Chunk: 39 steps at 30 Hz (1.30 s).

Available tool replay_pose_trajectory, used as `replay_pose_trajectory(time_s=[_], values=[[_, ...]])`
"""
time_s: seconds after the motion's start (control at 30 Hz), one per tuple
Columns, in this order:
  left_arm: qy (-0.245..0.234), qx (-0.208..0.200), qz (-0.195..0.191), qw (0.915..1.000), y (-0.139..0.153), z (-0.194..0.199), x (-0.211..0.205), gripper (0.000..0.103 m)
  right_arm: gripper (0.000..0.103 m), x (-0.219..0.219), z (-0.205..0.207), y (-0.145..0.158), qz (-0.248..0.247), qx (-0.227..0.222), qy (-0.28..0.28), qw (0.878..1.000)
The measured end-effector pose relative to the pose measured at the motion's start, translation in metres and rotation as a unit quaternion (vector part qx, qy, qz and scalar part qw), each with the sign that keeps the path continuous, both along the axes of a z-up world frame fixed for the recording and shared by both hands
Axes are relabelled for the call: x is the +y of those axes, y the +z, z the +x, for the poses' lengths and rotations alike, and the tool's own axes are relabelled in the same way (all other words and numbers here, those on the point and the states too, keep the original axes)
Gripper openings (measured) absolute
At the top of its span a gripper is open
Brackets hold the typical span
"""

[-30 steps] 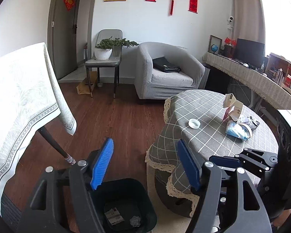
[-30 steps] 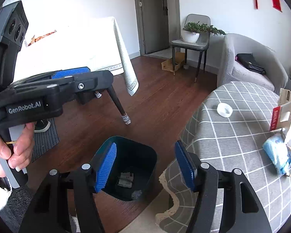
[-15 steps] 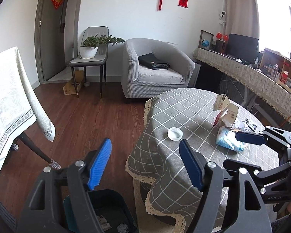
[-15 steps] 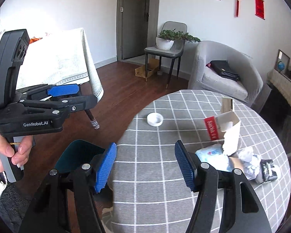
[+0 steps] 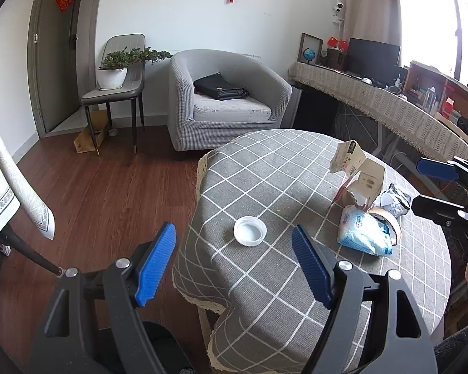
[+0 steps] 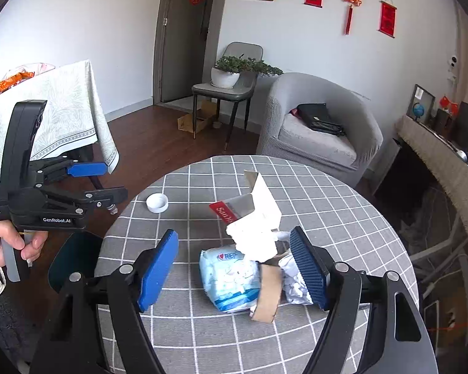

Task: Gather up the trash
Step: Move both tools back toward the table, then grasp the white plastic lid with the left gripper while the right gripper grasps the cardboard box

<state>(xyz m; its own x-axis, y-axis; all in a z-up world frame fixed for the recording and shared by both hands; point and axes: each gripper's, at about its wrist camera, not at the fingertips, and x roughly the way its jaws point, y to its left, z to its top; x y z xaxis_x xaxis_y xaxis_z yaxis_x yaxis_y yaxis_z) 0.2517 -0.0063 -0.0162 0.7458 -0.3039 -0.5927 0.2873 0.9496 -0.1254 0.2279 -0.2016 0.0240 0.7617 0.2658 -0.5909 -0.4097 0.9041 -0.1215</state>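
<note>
Both grippers have swung from the bin (image 6: 75,258) toward the round table (image 5: 265,162), jaws just opening wider, nothing between them. Left gripper (image 5: 234,261) faces a white cap (image 5: 250,230); right gripper (image 6: 234,268) hovers over the tissue pack (image 6: 227,277), torn carton (image 6: 255,215) and crumpled paper (image 6: 291,280).

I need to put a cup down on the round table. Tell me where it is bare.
Bare cloth runs along the far rim of the round table toward the armchair, and between the white lid and the torn carton. The near right is crowded: tissue pack, cardboard roll and crumpled paper lie bunched together.
</note>
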Motion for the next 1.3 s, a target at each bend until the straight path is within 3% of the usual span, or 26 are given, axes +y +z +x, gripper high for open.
replay_pose_trajectory(time_s=[0.13, 0.43, 0.73, 0.8, 0.87, 0.93, 1.3], values=[[-0.011, 0.005, 0.018, 0.9998, -0.007, 0.011, -0.012, 0.078, 0.078, -0.008, 0.009, -0.004, -0.002, 0.008, 0.003, 1.000], [-0.019, 0.042, 0.016, 0.9988, -0.024, 0.036, -0.019, 0.060, 0.089, 0.001, 0.023, -0.012, -0.033, 0.013, 0.026, 0.999], [-0.033, 0.051, 0.015, 0.9980, -0.034, 0.047, -0.031, 0.054, 0.089, 0.009, 0.040, -0.021, -0.047, 0.029, 0.029, 0.998], [-0.031, 0.048, 0.014, 0.9983, -0.034, 0.049, -0.032, 0.050, 0.089, 0.012, 0.043, -0.022, -0.054, 0.027, 0.029, 0.998], [-0.032, 0.049, 0.004, 0.9983, -0.035, 0.051, -0.031, 0.036, 0.089, 0.015, 0.046, -0.026, -0.061, 0.025, 0.028, 0.997], [-0.028, 0.044, 0.005, 0.9986, -0.035, 0.053, -0.031, 0.033, 0.089, 0.018, 0.053, -0.029, -0.069, 0.029, 0.027, 0.997], [-0.030, 0.035, -0.004, 0.9989, -0.032, 0.058, -0.019, 0.032, 0.089, 0.041, 0.077, -0.043, -0.121, 0.025, 0.019, 0.992]])
